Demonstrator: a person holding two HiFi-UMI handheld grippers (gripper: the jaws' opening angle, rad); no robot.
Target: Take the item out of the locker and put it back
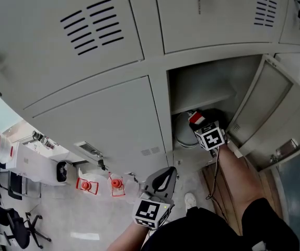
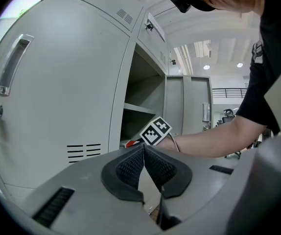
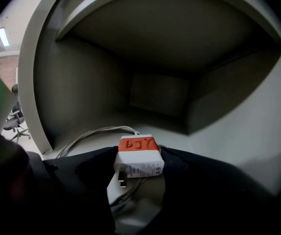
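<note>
A white charger (image 3: pixel 139 156) with a red-taped top and a white cable (image 3: pixel 91 133) lies low in the open locker compartment (image 1: pixel 207 82). My right gripper (image 3: pixel 138 164) reaches into that compartment, and its dark jaws are shut on the charger's two sides. In the head view the charger's red top (image 1: pixel 196 118) shows just ahead of the right gripper's marker cube (image 1: pixel 210 136). My left gripper (image 1: pixel 164 174) hangs outside, lower left of the opening, in front of a closed door; its pads (image 2: pixel 130 166) meet at the tips with nothing between them.
The compartment's door (image 1: pixel 275 109) stands swung open to the right. A shelf (image 1: pixel 202 101) crosses the compartment above the charger. Closed locker doors (image 1: pixel 103 124) fill the left. Two orange objects (image 1: pixel 87 184) and an office chair (image 1: pixel 14 229) stand on the floor.
</note>
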